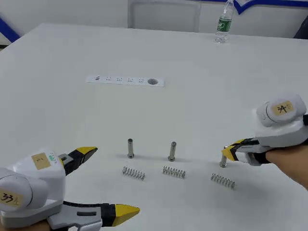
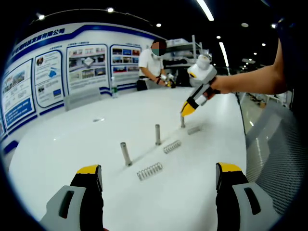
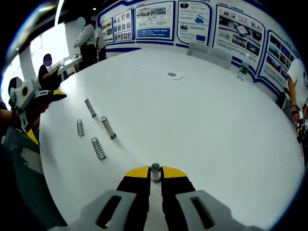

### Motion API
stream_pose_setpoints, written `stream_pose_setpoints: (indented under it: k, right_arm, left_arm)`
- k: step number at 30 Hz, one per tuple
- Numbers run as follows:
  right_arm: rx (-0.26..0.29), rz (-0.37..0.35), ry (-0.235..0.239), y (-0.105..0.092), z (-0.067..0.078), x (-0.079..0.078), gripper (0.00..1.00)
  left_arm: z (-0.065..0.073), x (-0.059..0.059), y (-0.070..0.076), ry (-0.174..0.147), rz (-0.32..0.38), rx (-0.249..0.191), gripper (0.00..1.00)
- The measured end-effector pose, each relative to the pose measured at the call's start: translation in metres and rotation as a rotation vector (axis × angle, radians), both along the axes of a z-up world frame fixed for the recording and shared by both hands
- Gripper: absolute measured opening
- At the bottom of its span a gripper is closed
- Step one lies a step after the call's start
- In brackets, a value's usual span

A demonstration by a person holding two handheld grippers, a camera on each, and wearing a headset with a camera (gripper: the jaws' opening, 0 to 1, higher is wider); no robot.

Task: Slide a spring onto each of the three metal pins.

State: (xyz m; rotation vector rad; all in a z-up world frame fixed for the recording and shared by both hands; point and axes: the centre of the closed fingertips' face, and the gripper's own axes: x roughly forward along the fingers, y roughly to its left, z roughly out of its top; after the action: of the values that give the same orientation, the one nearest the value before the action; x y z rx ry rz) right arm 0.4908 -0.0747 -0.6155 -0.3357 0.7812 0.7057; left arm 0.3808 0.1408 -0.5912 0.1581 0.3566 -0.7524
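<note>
Steel pin in right tool, coiled spring beside

Your head view looks forward and down over the white table from its near edge, taking in the pins and springs at middle range. Your left gripper view sits low, facing along that row toward the right gripper. Your right gripper view is pressed close to one pin, looking out across the table. All three share the pins and springs.
</note>
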Motion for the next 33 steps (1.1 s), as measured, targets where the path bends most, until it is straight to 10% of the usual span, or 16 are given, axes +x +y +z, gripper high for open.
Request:
stream_pose_setpoints:
  k: [19,33]
  right_arm:
    - [0.008,0.000,-0.001,-0.002,0.001,-0.001,0.11]
    - [0.024,0.010,-0.082,-0.011,0.035,-0.010,0.16]
  left_arm:
    - [0.001,-0.001,0.001,-0.003,0.003,-0.001,1.00]
    - [0.004,-0.002,-0.001,-0.009,-0.005,-0.002,1.00]
